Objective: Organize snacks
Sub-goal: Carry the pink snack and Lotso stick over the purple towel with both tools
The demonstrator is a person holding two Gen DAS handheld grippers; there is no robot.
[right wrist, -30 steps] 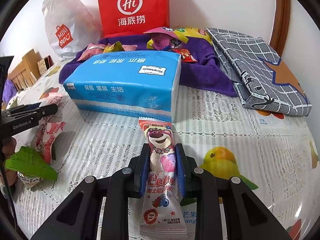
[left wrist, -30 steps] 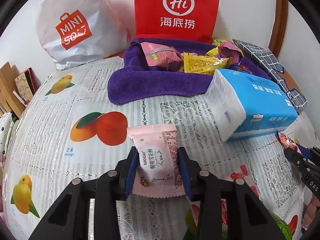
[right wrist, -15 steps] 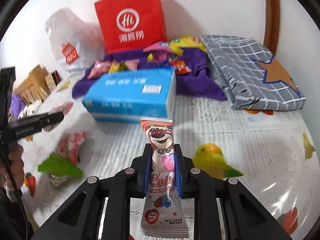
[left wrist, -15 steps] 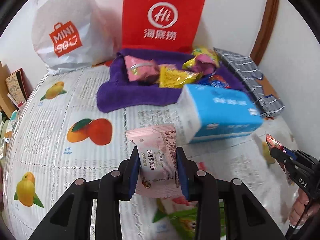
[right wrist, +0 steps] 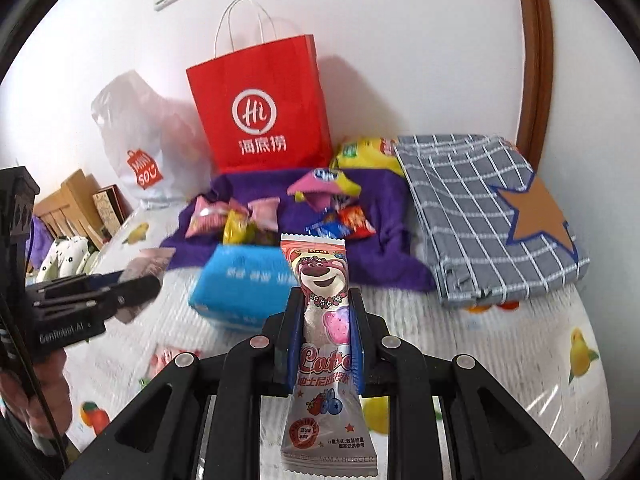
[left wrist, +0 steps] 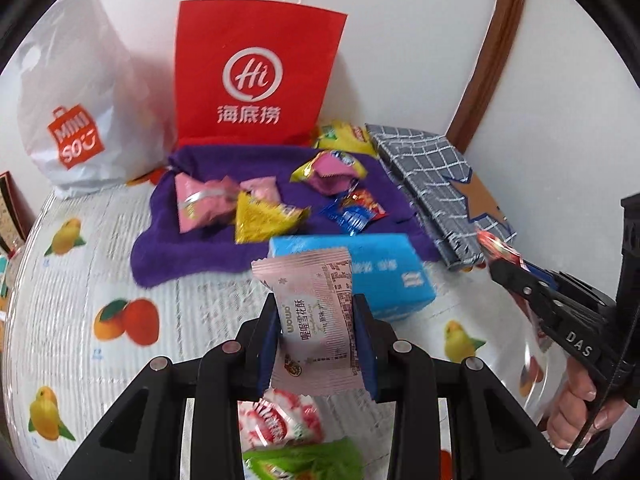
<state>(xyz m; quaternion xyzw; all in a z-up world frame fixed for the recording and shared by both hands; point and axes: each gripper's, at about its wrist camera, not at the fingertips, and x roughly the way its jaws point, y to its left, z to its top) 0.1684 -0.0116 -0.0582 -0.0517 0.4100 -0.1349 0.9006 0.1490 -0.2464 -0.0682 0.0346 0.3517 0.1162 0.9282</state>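
Note:
My left gripper (left wrist: pixel 316 320) is shut on a pink snack packet (left wrist: pixel 314 320) and holds it well above the table. My right gripper (right wrist: pixel 325 320) is shut on a long Lotso bear snack packet (right wrist: pixel 324 320), also raised. The purple towel (left wrist: pixel 160 252) lies at the back with several snack packets on it, among them a yellow one (left wrist: pixel 260 220) and pink ones (left wrist: pixel 200 200); it also shows in the right wrist view (right wrist: pixel 388 240). Each gripper shows at the edge of the other's view: the right one (left wrist: pixel 500 256), the left one (right wrist: pixel 132 280).
A blue tissue pack (left wrist: pixel 384 276) lies in front of the towel. A red paper bag (left wrist: pixel 252 72) and a white Miniso bag (left wrist: pixel 76 112) stand against the wall. A folded grey checked cloth (right wrist: pixel 480 208) lies at the right. Loose snacks (left wrist: pixel 280 424) lie under my left gripper.
Both grippers have lifted and pulled back with their packets; the table, tissue pack and towel now look farther below. Both grips are unchanged.

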